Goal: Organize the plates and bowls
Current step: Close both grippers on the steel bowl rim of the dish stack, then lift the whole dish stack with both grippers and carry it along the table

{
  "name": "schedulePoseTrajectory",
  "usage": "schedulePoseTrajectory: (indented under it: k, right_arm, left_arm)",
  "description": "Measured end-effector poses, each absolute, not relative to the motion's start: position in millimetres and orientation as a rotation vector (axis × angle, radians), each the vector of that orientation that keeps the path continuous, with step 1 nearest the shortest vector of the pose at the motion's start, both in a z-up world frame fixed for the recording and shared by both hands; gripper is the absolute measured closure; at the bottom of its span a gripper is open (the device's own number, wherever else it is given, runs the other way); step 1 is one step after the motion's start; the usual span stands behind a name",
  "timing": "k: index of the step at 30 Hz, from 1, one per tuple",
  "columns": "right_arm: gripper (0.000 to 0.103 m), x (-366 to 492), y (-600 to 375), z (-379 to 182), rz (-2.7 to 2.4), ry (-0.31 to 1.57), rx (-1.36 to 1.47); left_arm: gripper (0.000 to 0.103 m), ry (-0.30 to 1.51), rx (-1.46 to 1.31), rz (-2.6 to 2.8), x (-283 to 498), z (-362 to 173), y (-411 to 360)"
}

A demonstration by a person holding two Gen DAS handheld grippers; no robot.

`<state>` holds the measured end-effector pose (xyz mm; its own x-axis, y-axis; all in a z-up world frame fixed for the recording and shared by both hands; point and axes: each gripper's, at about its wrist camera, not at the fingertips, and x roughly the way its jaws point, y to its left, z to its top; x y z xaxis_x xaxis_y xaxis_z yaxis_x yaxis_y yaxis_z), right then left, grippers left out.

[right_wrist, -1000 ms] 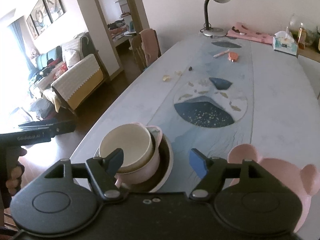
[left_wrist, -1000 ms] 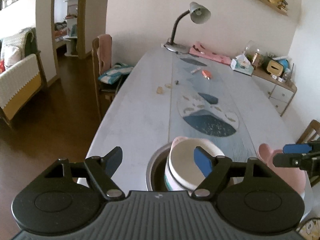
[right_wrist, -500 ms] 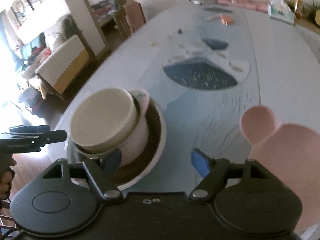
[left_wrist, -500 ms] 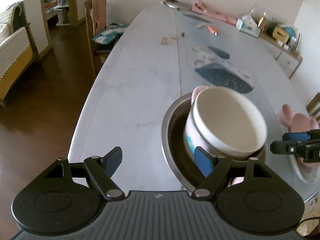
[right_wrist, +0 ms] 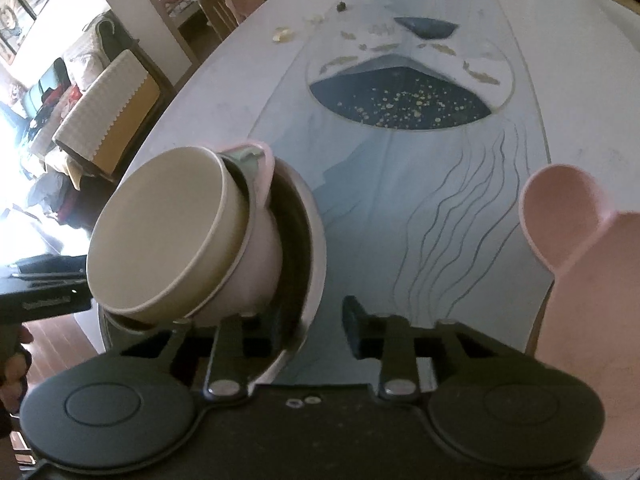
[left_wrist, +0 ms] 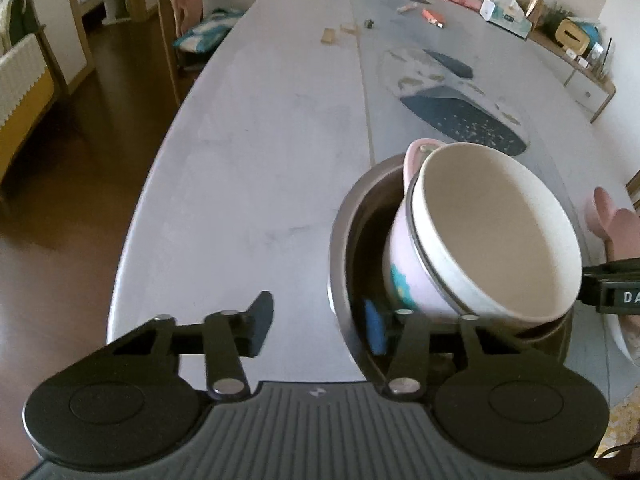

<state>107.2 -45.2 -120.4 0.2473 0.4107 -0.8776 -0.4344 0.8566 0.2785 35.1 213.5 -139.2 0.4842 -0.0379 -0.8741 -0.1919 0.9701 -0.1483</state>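
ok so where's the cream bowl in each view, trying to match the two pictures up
Left wrist view: the cream bowl sits right of centre, tilted, nested in a pink bowl inside the metal bowl.
Right wrist view: the cream bowl sits left of centre, in the same nested stack.
Shared landmark: the dark speckled patch on the table, beyond the bowls in both.

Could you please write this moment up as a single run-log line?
left gripper: closing over near rim of metal bowl | right gripper: closing over same bowl's opposite rim | stack: cream bowl in pink cup inside
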Motion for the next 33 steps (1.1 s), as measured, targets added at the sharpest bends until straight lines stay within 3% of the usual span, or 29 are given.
schedulePoseTrajectory:
  k: [7, 18, 33]
  right_arm:
    - [0.090, 107.9, -43.1, -117.4, 0.575, 1.203, -0.016]
    - [0.090, 104.7, -42.9, -106.3, 0.523, 1.186, -0.009]
    - [0.090, 98.6, -82.9, -51.3, 0.498, 1.061, 0.038]
  left_arm:
    - [0.089, 1.084, -0.295, 0.067, 38.1, -135.6, 211.7]
    - [0.090, 1.068, -0.260, 0.096, 37.5, -117.6, 196.8]
    - [0.091, 0.974, -0.201, 0.017, 48.4, -61.3, 154.5]
